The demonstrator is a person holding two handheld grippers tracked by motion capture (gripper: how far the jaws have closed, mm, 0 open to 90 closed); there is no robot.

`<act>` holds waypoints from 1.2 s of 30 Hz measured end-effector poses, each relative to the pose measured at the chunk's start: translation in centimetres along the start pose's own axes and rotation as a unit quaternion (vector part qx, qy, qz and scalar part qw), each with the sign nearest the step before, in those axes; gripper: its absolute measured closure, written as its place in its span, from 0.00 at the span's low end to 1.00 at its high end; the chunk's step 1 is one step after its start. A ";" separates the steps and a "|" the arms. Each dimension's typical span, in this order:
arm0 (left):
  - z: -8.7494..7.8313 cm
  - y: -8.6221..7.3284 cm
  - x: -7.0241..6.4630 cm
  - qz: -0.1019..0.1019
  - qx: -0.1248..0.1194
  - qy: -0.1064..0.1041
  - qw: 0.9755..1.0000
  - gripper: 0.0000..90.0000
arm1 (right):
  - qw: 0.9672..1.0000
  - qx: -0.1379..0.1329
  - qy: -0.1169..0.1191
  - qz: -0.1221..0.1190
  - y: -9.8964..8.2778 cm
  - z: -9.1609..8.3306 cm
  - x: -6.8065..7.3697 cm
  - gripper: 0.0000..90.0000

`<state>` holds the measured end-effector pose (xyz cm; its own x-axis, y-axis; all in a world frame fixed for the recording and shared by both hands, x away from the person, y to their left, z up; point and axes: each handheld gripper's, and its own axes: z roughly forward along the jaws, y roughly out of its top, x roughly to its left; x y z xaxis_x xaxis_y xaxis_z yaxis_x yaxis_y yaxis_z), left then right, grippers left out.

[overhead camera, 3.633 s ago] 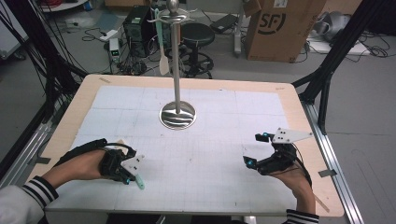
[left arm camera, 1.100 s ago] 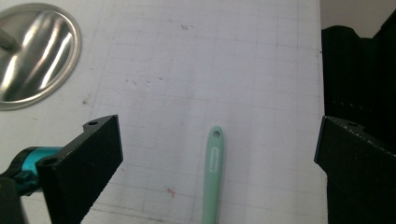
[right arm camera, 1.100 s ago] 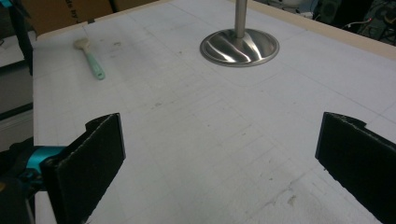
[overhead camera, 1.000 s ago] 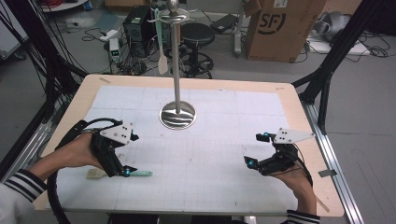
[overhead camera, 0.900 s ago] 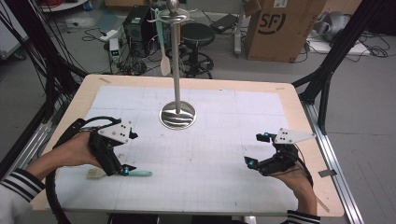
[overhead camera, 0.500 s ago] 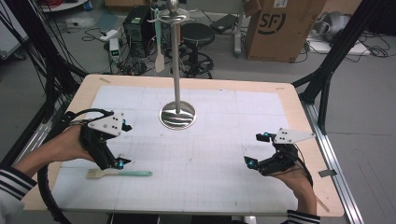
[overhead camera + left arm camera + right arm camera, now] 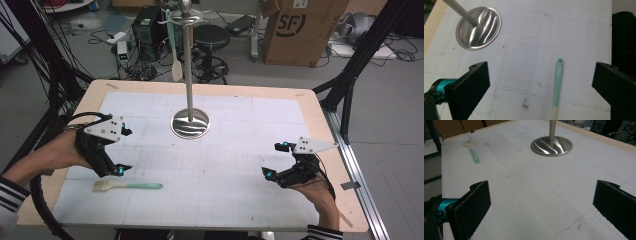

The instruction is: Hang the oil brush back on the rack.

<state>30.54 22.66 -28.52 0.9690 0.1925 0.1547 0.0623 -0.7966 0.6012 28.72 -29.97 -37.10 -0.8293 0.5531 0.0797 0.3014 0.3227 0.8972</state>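
White table mat [image 7: 235, 165] holds one brush [image 7: 127, 186], one stand [image 7: 190, 122], two grippers.

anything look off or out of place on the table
Only the brush: it lies flat near the front left edge of the table, just below the open left gripper, while a spatula hangs on the stand. The mat has some dark smudges. Nothing looks spilled or broken.
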 end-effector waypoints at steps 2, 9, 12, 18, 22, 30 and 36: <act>-0.1 -0.3 0.2 -0.003 0.003 0.002 1.000 0.02 | 1.000 0.001 0.000 -0.002 0.0 0.0 0.0 0.00; 0.3 -1.6 0.6 0.001 0.028 0.000 1.000 0.10 | 1.000 0.001 -0.001 0.002 -0.1 -0.2 0.0 0.00; 0.7 -2.1 0.5 0.005 0.039 -0.003 0.999 0.10 | 1.000 0.001 -0.002 0.002 -0.2 -0.2 0.0 0.00; 2.0 -3.4 0.2 0.010 0.070 -0.013 0.997 0.12 | 1.000 0.005 0.000 0.002 -0.2 0.0 0.0 0.00; 2.9 -4.1 0.0 0.010 0.079 -0.015 0.997 0.14 | 1.000 0.005 0.000 0.002 -0.2 0.0 -0.1 0.00; 5.0 -5.7 -0.6 0.019 0.119 -0.030 0.992 0.15 | 1.000 0.007 -0.001 0.001 -0.2 0.1 0.0 0.00; 6.3 -6.8 -1.1 0.019 0.144 -0.051 0.988 0.19 | 1.000 0.005 0.000 -0.003 -0.2 0.1 0.0 0.00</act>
<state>30.54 24.26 -37.77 0.9901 0.1124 0.0845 0.0767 -0.9352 0.3456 28.74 -29.94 -37.31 -0.8310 0.5513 0.0740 0.3010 0.3338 0.8933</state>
